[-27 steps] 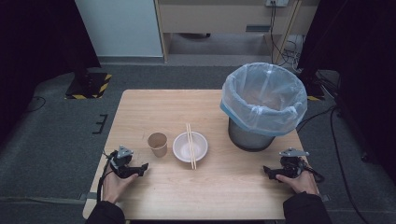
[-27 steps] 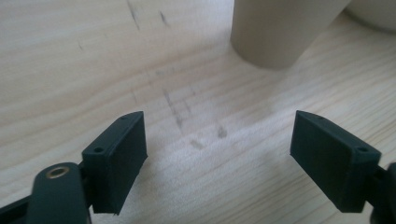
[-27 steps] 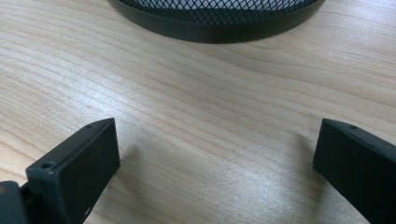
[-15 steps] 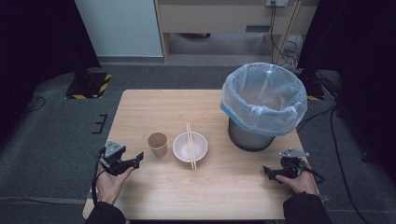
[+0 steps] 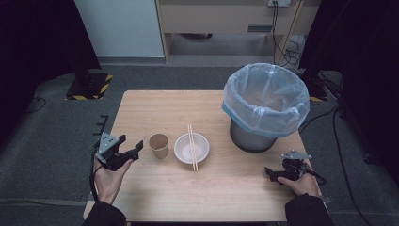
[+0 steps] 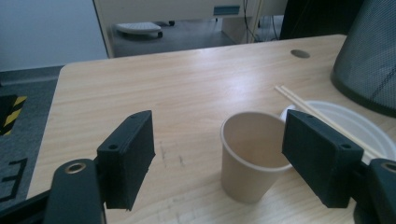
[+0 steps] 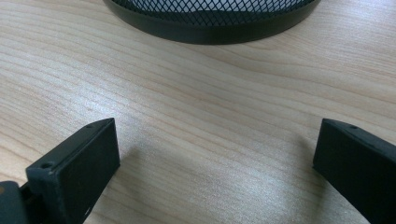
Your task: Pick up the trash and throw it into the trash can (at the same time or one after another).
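Left of centre on the tabletop [image 5: 155,197] — left tongs [image 5: 133,149] apart, nearing paper cup [image 5: 159,145] (untouched); right tongs [image 5: 268,172] apart, idle — clearing barely begun.

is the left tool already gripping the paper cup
No, in the left gripper view the left tool is open, and the paper cup stands on the table beyond its jaws, untouched.

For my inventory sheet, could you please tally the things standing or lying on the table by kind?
Cup: 1
Bowl: 1
Chopsticks: 2, lying across the bowl
Bin with a blue liner: 1
Total: 5
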The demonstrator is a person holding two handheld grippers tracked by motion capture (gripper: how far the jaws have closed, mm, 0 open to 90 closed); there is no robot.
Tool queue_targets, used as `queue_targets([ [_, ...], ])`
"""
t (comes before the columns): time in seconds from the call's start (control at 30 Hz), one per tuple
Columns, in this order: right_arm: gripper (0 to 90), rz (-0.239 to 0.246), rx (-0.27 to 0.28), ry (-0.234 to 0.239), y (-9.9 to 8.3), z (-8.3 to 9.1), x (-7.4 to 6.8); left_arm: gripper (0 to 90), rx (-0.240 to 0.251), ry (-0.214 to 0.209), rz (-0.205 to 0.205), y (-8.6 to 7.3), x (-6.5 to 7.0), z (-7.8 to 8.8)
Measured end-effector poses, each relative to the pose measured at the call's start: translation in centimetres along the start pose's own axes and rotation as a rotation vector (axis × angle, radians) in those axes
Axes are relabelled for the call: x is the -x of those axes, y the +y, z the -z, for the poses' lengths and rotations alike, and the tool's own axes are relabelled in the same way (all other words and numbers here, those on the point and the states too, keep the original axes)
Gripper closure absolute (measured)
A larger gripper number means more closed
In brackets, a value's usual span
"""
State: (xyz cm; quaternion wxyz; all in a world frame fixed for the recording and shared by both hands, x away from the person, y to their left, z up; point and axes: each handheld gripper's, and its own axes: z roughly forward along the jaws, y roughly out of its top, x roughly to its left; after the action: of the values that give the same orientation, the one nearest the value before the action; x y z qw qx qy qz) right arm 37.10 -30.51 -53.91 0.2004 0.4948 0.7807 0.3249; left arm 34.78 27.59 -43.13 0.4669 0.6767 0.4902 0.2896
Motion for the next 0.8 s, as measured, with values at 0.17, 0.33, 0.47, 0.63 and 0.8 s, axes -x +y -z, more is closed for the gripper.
queue_targets([
  [0.17,0.7,0.001,0.001,0.000,0.0,0.0,0.0,26.6,0.002,-0.015,0.001,1.0,0.5,-1.7],
  [0.33,0.6,0.002,0.000,-0.003,0.0,0.0,0.0,28.4,-0.002,-0.029,0.017,1.1,0.4,-3.6],
  [0.47,0.5,0.000,0.000,-0.006,0.0,0.0,-0.1,31.6,-0.034,-0.025,0.002,0.8,0.4,-5.0],
  [0.63,0.5,0.004,-0.002,-0.005,0.0,0.0,-0.1,36.0,-0.082,-0.031,0.000,0.2,0.4,-6.5],
  [0.8,0.5,0.006,0.000,0.002,0.1,-0.1,-0.1,41.8,-0.145,-0.033,-0.021,-0.6,0.8,-7.4],
])
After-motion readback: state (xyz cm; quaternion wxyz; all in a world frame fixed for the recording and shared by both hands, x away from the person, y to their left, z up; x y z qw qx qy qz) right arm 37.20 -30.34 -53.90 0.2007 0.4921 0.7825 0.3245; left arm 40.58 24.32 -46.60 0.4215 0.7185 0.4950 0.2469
